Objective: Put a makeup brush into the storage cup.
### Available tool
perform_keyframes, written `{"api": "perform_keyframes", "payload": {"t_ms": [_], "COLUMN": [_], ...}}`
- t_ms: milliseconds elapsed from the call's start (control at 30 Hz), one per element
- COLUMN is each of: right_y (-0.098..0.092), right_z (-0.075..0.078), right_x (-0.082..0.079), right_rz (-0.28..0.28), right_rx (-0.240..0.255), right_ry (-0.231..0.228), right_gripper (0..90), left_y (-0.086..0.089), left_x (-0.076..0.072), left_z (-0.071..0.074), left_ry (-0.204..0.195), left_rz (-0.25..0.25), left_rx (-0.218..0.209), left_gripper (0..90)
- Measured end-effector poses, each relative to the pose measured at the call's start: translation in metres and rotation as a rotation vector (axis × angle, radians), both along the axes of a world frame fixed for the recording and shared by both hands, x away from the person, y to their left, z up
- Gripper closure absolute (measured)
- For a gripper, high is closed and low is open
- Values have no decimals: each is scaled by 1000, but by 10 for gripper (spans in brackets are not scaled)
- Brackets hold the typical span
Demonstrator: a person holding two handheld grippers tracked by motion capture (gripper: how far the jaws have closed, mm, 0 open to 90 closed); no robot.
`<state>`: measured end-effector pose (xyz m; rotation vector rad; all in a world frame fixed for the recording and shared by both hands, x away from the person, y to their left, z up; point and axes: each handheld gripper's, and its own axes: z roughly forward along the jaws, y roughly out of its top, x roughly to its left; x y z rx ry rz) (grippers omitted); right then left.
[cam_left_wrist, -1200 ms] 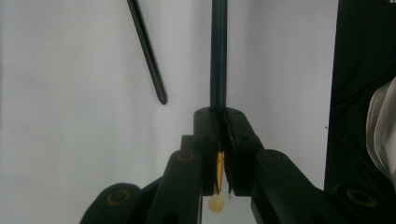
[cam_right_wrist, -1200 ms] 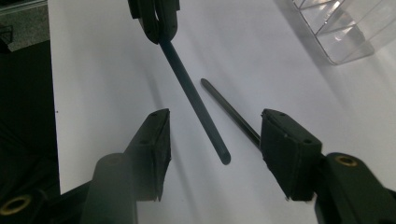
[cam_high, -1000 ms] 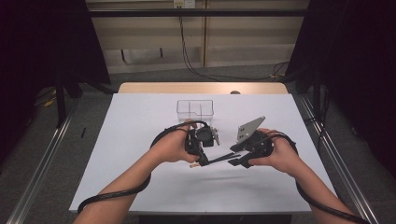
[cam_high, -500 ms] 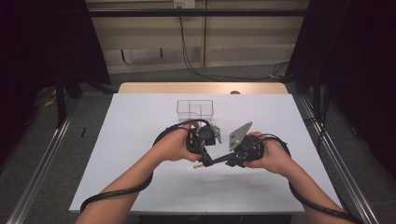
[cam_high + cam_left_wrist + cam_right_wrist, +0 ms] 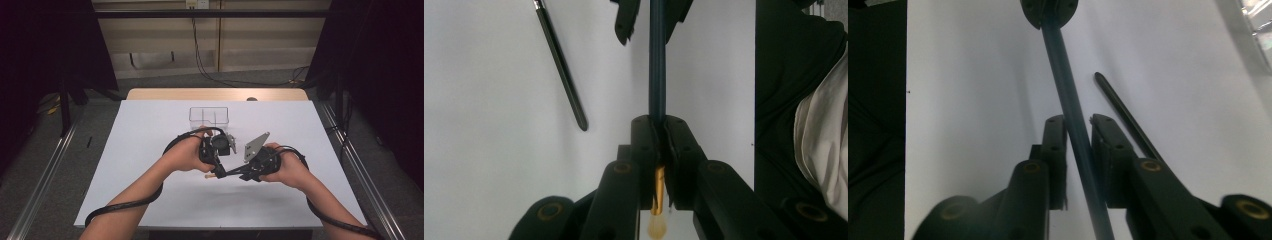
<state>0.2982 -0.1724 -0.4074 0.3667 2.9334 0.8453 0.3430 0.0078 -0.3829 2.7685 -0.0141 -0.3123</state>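
A pen with a dark blue barrel [image 5: 657,60] and a golden end [image 5: 657,185] is held level above the white table. My left gripper [image 5: 658,120] is shut on it near the golden end, also seen from above as the left gripper [image 5: 215,171]. The barrel [image 5: 1068,95] runs between the jaws of my right gripper [image 5: 1079,119], which have just been opening, and thin gaps show beside the barrel. From above, the right gripper [image 5: 241,173] points left at the left one. A thin black rod [image 5: 560,65] lies loose on the table, the same rod [image 5: 1128,120] beside the right jaws.
A clear plastic box [image 5: 209,118] stands just beyond the hands, at the middle of the table [image 5: 150,130]. Cables trail from both grippers along the forearms. Dark curtains and metal rails flank the table.
The right hand has shifted slightly left, closer to the left gripper, along the pen. The left hand has kept still with the pen in its jaws.
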Motion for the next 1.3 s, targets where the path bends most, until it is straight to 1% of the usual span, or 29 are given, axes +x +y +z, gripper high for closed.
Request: {"api": "perform_keyframes", "payload": {"t_ms": [33,67,167,200,233,300,367,400,433,467,533,567,600,633,667,733,800,833,933,967,1000,1067,1100,1133,1167,1200,1267,1300], "right_y": [-1,-3,-6,-6,-5,-3,0,1,2,3,4,4,3,3,3,2,0,-1,-3,-3,-2,-2,-2,-2,-3,-3,-4,-4], "right_z": [2,4,8,9,9,9,9,8,8,7,5,5,4,3,2,-2,-4,-5,-5,-4,-4,-3,-3,-3,-3,-3,-4,-4], "right_x": [0,0,0,0,0,0,0,-1,-1,-1,-2,-2,-3,-3,-4,-5,-5,-5,-5,-5,-5,-6,-6,-6,-5,-5,-5,-4], "right_rz": [-4,-7,-18,-18,-13,0,14,24,30,41,50,55,63,72,74,75,62,55,52,51,51,53,50,49,48,44,37,33], "right_rx": [1,1,8,8,9,2,-1,2,1,3,-9,-6,-9,-9,-17,-22,-2,8,16,14,13,12,14,17,20,22,21,23], "right_ry": [-7,-5,-14,-19,-22,-24,-21,-26,-22,-16,-12,-16,-10,-12,-4,2,8,14,12,10,6,8,7,4,2,-1,3,2], "right_gripper": [727,711,701,706,710,718,735,752,776,783,813,820,828,834,839,846,848,848,849,849,848,849,849,848,848,849,849,848], "left_y": [1,1,1,0,-1,-3,-4,-5,-5,-5,-5,-4,-3,-3,-2,0,2,2,4,5,6,8,9,10,12,13,17,19], "left_x": [0,1,1,1,0,-1,-1,-1,-1,0,0,0,1,2,3,6,7,7,8,7,8,9,9,9,10,11,12,13], "left_z": [-1,-1,-2,-2,-2,-2,-2,-3,-2,-2,0,0,2,3,6,8,9,8,7,6,6,6,6,6,7,7,7,7], "left_ry": [-4,2,-3,-4,2,-2,6,3,5,21,21,26,33,36,43,51,55,47,53,48,41,41,41,39,40,49,40,38], "left_rz": [7,5,5,1,11,6,-4,-1,-8,-11,-13,-16,-17,-14,-3,11,23,27,31,38,34,45,50,55,62,72,89,96], "left_rx": [2,8,20,20,10,23,26,21,18,10,-1,-8,-17,-34,-51,-84,-93,-104,-122,-132,-139,-165,-172,-183,-202,-206,-217,-233], "left_gripper": [842,842,842,842,842,842,842,842,842,842,841,839,837,837,837,837,834,831,824,817,794,734,707,695,666,642,571,540]}}
